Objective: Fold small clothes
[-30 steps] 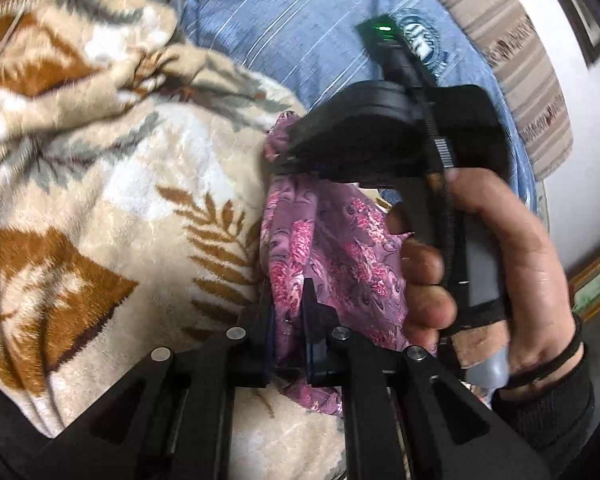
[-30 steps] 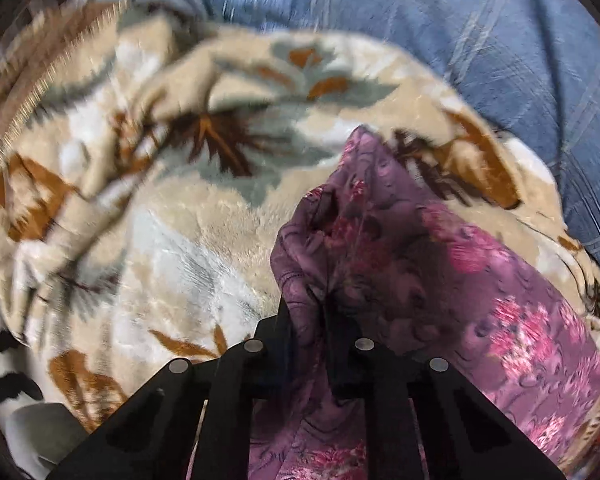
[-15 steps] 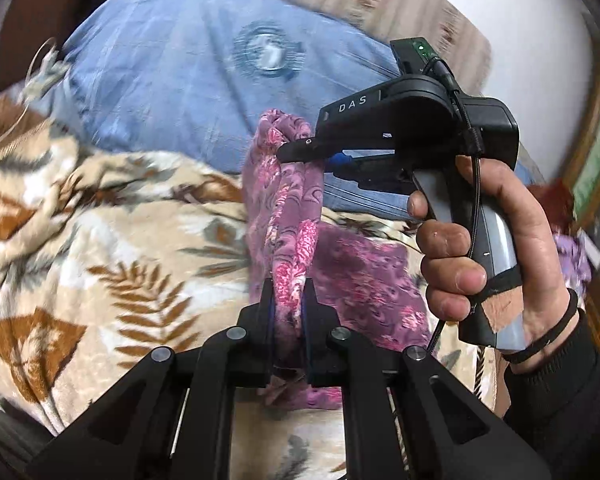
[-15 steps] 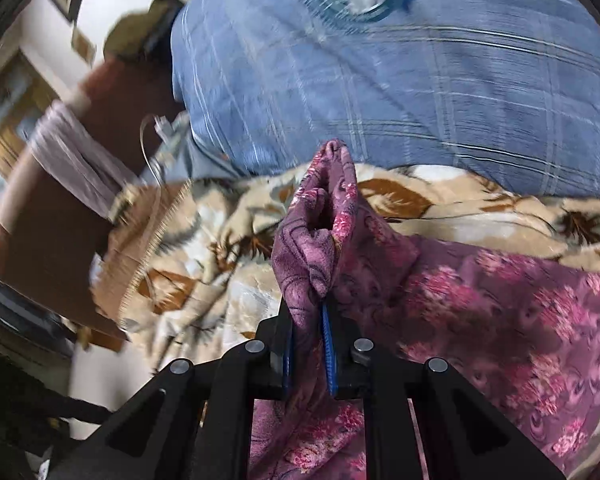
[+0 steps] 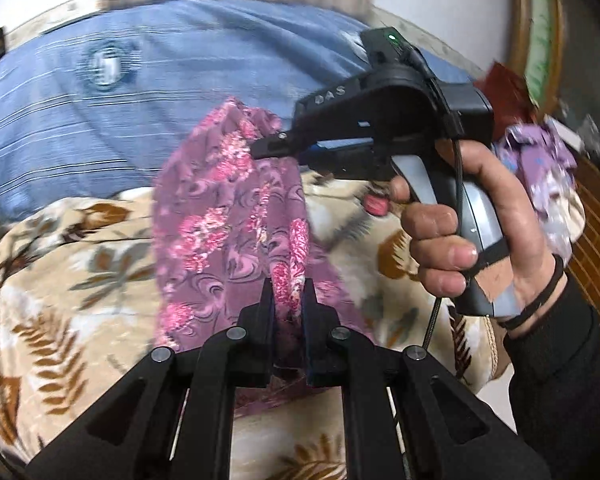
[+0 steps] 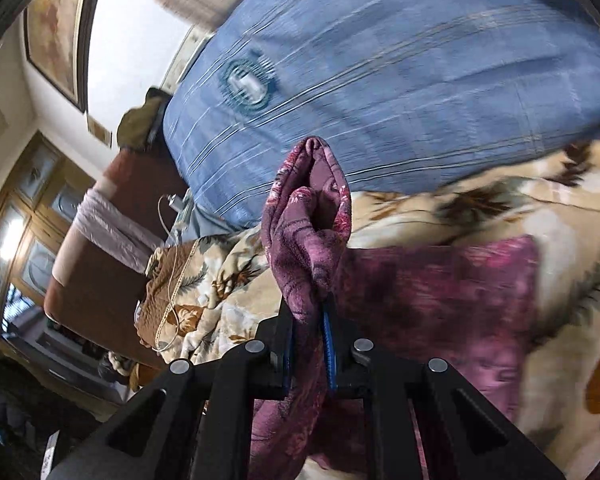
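Observation:
A small purple garment with pink flowers (image 5: 224, 224) hangs between my two grippers above a cream leaf-patterned blanket (image 5: 60, 280). My left gripper (image 5: 287, 292) is shut on one bunched edge of it. My right gripper (image 5: 260, 148), held in a hand, shows in the left wrist view pinching the upper corner. In the right wrist view the right gripper (image 6: 308, 312) is shut on a fold of the garment (image 6: 440, 292), which trails to the right over the blanket (image 6: 560, 240).
A big blue striped pillow (image 5: 140, 92) lies behind the blanket; it also shows in the right wrist view (image 6: 380, 80). More purple cloth (image 5: 540, 160) lies at the right. A brown headboard (image 6: 100, 248) and wooden cabinet doors (image 6: 16, 220) are at the left.
Both grippers have lifted the garment up off the blanket and drawn apart, so the cloth now spreads between them. The views have tilted up toward the pillow and wall.

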{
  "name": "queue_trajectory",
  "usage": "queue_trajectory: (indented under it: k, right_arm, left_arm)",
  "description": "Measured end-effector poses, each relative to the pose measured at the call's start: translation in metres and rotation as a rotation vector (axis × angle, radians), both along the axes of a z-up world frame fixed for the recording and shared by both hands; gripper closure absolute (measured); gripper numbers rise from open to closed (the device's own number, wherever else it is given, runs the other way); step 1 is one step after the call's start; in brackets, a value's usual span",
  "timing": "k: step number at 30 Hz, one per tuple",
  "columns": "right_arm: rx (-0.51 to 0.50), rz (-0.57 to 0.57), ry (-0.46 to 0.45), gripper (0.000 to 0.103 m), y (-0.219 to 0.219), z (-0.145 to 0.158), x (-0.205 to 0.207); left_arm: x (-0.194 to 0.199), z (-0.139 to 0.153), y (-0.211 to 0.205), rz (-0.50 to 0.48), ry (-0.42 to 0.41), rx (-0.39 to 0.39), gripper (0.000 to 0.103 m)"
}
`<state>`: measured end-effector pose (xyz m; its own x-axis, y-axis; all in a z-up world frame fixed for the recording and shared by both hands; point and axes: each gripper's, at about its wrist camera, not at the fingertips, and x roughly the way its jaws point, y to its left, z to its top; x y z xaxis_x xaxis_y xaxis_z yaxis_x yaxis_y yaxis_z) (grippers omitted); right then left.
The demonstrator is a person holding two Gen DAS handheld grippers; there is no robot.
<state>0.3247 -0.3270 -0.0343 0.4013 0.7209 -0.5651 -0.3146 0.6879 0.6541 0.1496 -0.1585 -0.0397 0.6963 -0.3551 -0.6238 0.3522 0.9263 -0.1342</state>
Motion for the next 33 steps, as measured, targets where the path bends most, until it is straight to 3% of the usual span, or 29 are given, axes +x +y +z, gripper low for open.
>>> queue_trajectory:
  k: [3,13,15,16,17,20,22,23,28,30,33]
  right_arm:
    - [0.006,-0.021,0.009,0.091,-0.024,-0.014,0.003]
    - [0.038,-0.105,0.174,0.091,-0.074,-0.114,0.031]
    - [0.05,-0.111,0.211,0.089,-0.079,-0.133,0.034]
    - [0.052,-0.116,0.221,0.084,-0.079,-0.136,0.034]
    - [0.054,-0.13,0.232,0.082,-0.082,-0.139,0.032]
    - [0.042,-0.176,0.188,0.074,-0.091,-0.119,0.015]
    - [0.014,-0.219,0.119,0.051,-0.097,-0.096,-0.009]
    - [0.019,-0.23,0.092,0.049,-0.1,-0.087,-0.022]
    - [0.017,-0.241,0.041,0.049,-0.086,-0.075,-0.093]
    - [-0.029,-0.258,0.066,0.049,-0.076,-0.088,-0.108]
    - [-0.069,-0.267,0.12,0.053,-0.061,-0.118,-0.12]
  left_arm:
    - [0.009,-0.013,-0.027,-0.04,0.029,0.017,0.095]
    - [0.044,-0.094,-0.088,-0.118,0.194,0.111,0.094]
    - [0.045,-0.101,-0.09,-0.131,0.209,0.097,0.089]
    - [0.043,-0.101,-0.088,-0.139,0.213,0.086,0.087]
    - [0.039,-0.099,-0.085,-0.153,0.221,0.073,0.081]
    - [0.023,-0.083,-0.062,-0.205,0.227,0.005,0.054]
    - [0.006,-0.064,-0.039,-0.211,0.193,-0.051,0.044]
    - [-0.002,-0.055,-0.025,-0.204,0.174,-0.073,0.039]
    - [0.001,-0.042,0.038,-0.065,0.184,-0.117,0.033]
    - [0.014,-0.058,0.065,0.027,0.258,-0.14,0.033]
    - [0.038,-0.094,0.098,0.127,0.423,-0.235,0.033]
